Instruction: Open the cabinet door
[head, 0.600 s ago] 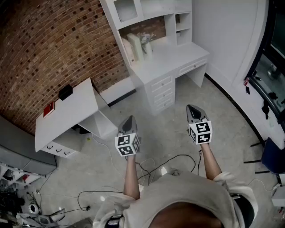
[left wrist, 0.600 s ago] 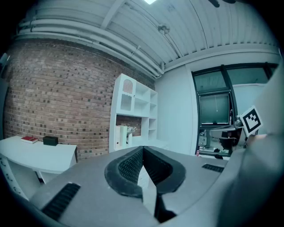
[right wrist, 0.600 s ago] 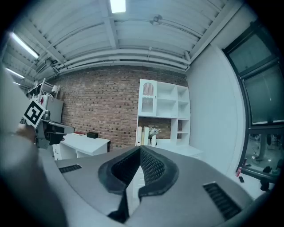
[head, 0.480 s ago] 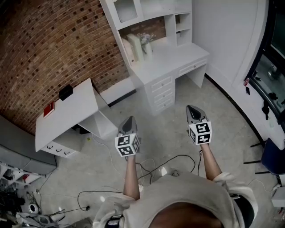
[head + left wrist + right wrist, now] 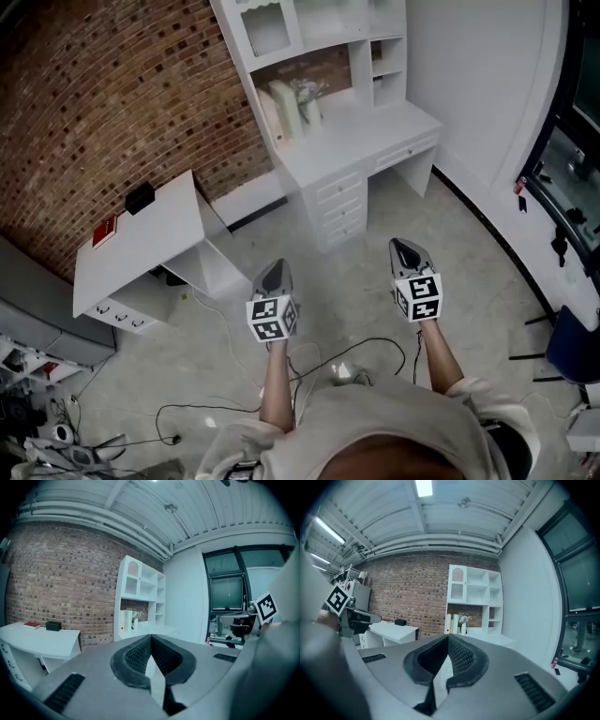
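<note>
The white hutch's upper-left cabinet door point(image 5: 266, 28), with a glass pane, stands shut above the white desk point(image 5: 375, 117). It also shows far ahead in the left gripper view as the cabinet door point(image 5: 133, 579) and in the right gripper view as the cabinet door point(image 5: 458, 584). My left gripper point(image 5: 275, 266) and right gripper point(image 5: 404, 247) hover side by side over the floor, well short of the desk. In its own view the left gripper point(image 5: 151, 637) is shut with nothing in it. So is the right gripper point(image 5: 448, 637).
Books point(image 5: 281, 105) and a small vase point(image 5: 309, 94) stand on the desk; drawers point(image 5: 339, 197) face me below. A low white table point(image 5: 150, 239) with a black box point(image 5: 140, 197) stands left. Cables point(image 5: 361, 349) trail on the floor. Dark window frames point(image 5: 572, 141) line the right.
Both grippers sit a little lower in the head view and the desk a little higher. Their jaws have stayed shut.
</note>
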`<move>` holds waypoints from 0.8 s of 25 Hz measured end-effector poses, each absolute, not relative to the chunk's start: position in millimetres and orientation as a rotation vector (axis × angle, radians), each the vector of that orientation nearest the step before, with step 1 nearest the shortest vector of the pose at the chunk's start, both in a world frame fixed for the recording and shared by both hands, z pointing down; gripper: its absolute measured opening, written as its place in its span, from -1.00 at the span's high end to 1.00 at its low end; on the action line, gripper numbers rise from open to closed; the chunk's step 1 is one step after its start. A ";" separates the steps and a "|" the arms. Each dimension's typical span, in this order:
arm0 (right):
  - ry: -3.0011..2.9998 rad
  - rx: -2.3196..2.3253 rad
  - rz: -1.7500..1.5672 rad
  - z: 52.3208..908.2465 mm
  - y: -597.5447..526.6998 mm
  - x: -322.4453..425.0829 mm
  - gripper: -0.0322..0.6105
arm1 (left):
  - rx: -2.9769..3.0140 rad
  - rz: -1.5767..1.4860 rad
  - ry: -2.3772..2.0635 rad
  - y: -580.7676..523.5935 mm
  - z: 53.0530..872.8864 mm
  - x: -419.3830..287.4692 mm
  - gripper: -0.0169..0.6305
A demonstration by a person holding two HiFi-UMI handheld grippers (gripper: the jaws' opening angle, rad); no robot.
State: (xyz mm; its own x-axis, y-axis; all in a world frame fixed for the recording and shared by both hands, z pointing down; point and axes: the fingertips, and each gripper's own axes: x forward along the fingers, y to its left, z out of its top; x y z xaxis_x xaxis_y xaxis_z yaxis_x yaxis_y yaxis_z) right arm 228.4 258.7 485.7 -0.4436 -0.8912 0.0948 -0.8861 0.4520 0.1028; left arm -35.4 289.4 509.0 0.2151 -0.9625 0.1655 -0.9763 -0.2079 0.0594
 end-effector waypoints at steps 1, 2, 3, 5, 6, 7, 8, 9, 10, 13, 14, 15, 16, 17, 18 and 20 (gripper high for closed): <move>-2.562 1.570 -0.056 487.0 257.6 230.2 0.86 | 2.325 0.142 -1.873 288.9 510.6 -32.0 0.87; -2.564 1.563 -0.057 488.2 256.1 231.7 0.86 | 2.323 0.145 -1.874 287.8 512.0 -29.2 0.87; -2.566 1.557 -0.059 489.0 254.2 233.1 0.86 | 2.320 0.146 -1.875 286.3 513.5 -26.8 0.87; -2.570 1.551 -0.062 489.9 249.8 236.3 0.86 | 2.313 0.150 -1.876 283.1 516.1 -23.1 0.87; -2.572 1.550 -0.060 489.8 247.2 237.7 0.86 | 2.310 0.152 -1.877 280.9 516.4 -22.0 0.87; -2.572 1.550 -0.059 489.4 244.0 238.6 0.86 | 2.308 0.151 -1.880 277.9 516.0 -21.5 0.87; -2.572 1.549 -0.059 488.7 240.0 238.9 0.86 | 2.308 0.149 -1.882 274.0 515.0 -21.4 0.87; -2.572 1.547 -0.061 488.1 235.4 238.4 0.86 | 2.308 0.146 -1.885 269.6 513.8 -21.7 0.87; -2.573 1.545 -0.061 488.2 230.6 237.3 0.86 | 2.310 0.144 -1.887 265.1 513.0 -22.6 0.87; -2.576 1.540 -0.062 491.0 215.5 231.4 0.86 | 2.312 0.139 -1.893 249.6 513.4 -27.8 0.87; -2.576 1.537 -0.067 491.4 209.7 228.8 0.86 | 2.312 0.135 -1.894 243.1 513.6 -30.1 0.87; -2.574 1.536 -0.074 491.7 203.6 226.3 0.86 | 2.311 0.131 -1.895 236.1 514.1 -32.4 0.87; -2.572 1.536 -0.081 492.5 197.4 224.0 0.86 | 2.312 0.129 -1.895 228.7 515.2 -34.6 0.87; -2.568 1.537 -0.086 493.6 190.7 222.0 0.86 | 2.313 0.129 -1.894 220.5 516.6 -36.5 0.87; -2.565 1.540 -0.089 495.1 183.3 220.5 0.86 | 2.317 0.128 -1.891 211.5 518.1 -38.0 0.87; -2.558 1.548 -0.094 497.3 165.8 218.2 0.86 | 2.329 0.122 -1.880 190.8 520.1 -40.0 0.87</move>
State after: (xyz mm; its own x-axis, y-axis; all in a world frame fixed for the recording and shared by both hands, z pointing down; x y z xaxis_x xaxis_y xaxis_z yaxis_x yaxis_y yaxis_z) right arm 218.2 165.8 497.3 -0.4562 -0.8847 0.0962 -0.8753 0.4656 0.1309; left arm -40.0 190.8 520.1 0.2128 -0.9648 0.1544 -0.9767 -0.2055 0.0622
